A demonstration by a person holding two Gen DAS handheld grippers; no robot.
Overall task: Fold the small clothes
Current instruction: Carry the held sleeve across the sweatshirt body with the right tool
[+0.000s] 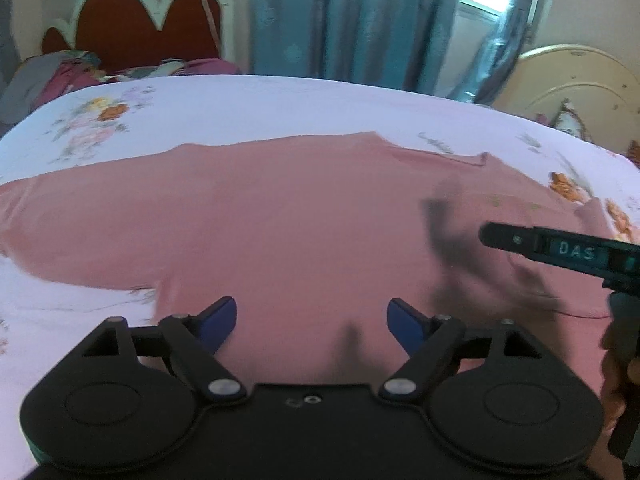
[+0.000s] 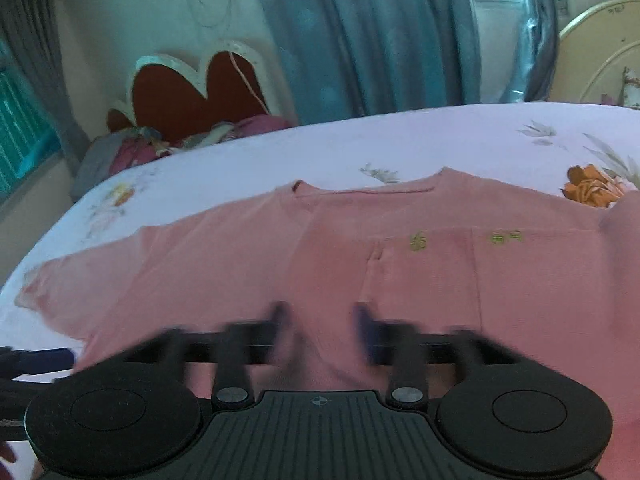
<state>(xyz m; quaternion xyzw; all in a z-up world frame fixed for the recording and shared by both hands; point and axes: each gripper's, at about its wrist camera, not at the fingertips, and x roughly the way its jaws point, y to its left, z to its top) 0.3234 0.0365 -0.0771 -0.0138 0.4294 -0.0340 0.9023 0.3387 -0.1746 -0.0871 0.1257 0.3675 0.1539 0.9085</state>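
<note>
A pink long-sleeved shirt (image 1: 280, 220) lies spread flat on the bed, neckline at the far side, one sleeve reaching left. It also shows in the right wrist view (image 2: 360, 264), with small green marks on the chest. My left gripper (image 1: 311, 322) is open and empty, hovering over the shirt's near hem. My right gripper (image 2: 322, 330) is open with a narrower gap, blurred by motion, over the shirt's lower middle. The right gripper's body (image 1: 560, 250) enters the left wrist view from the right.
The bed has a white floral sheet (image 1: 280, 108). A red scalloped headboard (image 1: 152, 20) and a heap of bedding (image 1: 60, 72) are at the far left. Blue curtains (image 1: 340, 16) hang behind. A cream headboard (image 1: 572, 80) stands at the far right.
</note>
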